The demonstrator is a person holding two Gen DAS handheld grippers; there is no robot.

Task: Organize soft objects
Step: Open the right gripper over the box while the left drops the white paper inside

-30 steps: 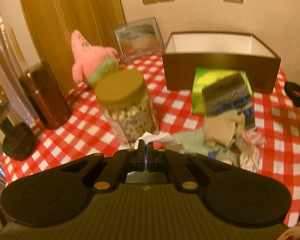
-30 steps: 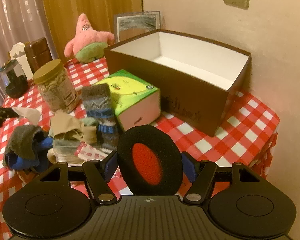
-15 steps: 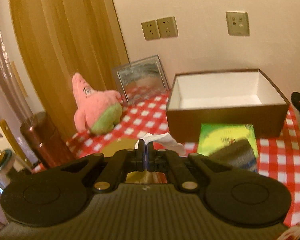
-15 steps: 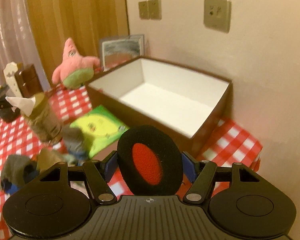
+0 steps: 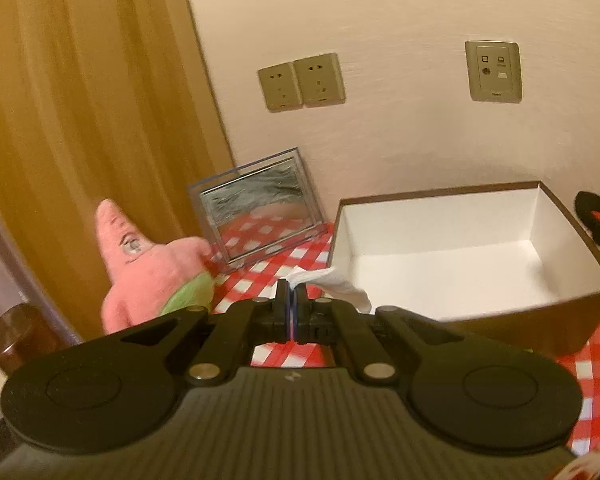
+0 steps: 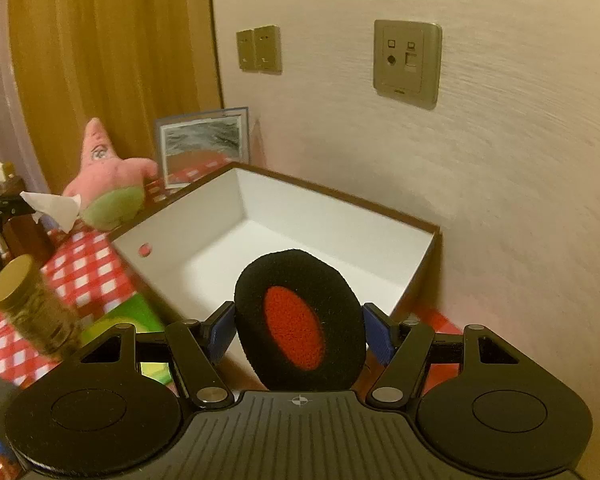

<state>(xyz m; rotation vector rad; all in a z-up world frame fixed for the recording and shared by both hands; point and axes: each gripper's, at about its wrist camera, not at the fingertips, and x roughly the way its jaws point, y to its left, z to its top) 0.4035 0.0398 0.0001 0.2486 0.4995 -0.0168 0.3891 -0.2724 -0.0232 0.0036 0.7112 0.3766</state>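
The left claw (image 5: 291, 294) is pinched tight on a white tissue (image 5: 332, 282) beside the open brown box (image 5: 452, 240) — the right claw (image 6: 300, 330) clamps a black-and-red foam pad (image 6: 298, 320) above that box's near edge.

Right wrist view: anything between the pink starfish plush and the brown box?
Only bare checked tablecloth separates the pink starfish plush from the brown box; right wrist view.

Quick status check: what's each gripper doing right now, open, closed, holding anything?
Left gripper: shut on the white tissue, near the box.
Right gripper: shut on the black and red foam ear pad, above the box.
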